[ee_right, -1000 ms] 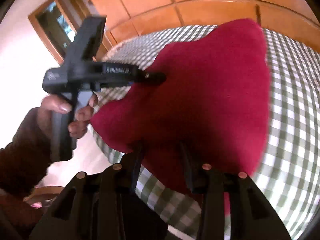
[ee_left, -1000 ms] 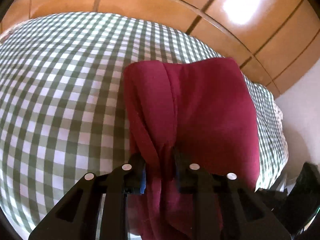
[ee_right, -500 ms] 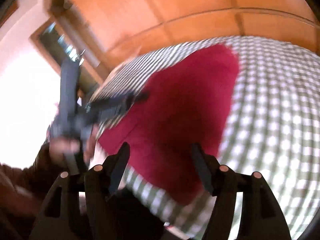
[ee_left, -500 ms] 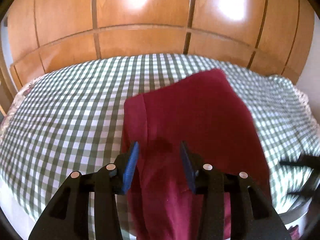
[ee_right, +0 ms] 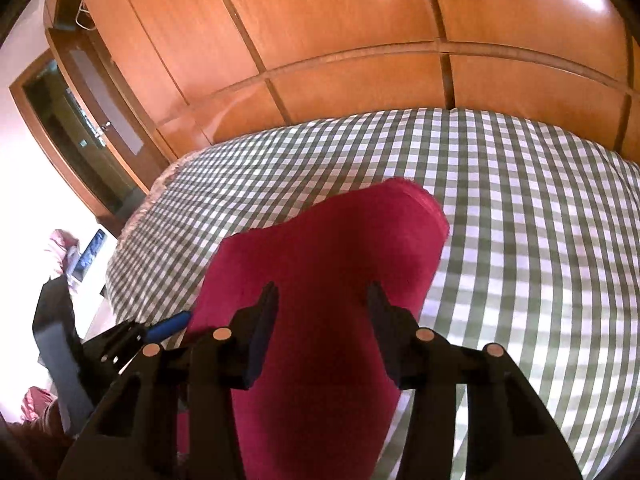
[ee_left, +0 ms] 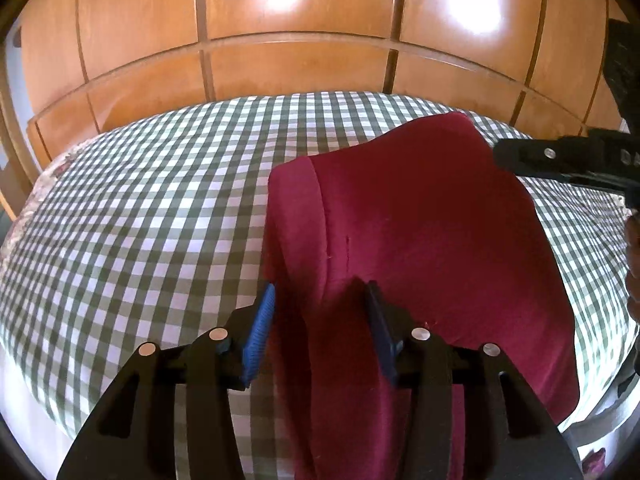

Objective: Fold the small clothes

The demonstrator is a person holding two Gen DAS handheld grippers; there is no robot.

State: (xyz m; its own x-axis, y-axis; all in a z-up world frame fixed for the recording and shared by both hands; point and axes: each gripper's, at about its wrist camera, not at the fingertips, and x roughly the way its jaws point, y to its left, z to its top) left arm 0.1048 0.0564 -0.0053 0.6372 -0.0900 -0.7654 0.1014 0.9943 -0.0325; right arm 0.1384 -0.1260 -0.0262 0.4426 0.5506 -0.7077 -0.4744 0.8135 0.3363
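Lying on the green-checked cloth (ee_left: 152, 216) of the table, the dark red garment (ee_left: 420, 232) is folded into a rough rectangle, its near end hanging over the table's near edge. The left hand-held gripper (ee_left: 320, 312) hovers over the garment's near left part with its blue-padded fingers (ee_left: 260, 320) spread apart, holding nothing. The right hand-held gripper (ee_right: 322, 316) is likewise parted above the garment's near end, gripping nothing. Orange wooden panelling (ee_left: 300, 40) rises at the far side.
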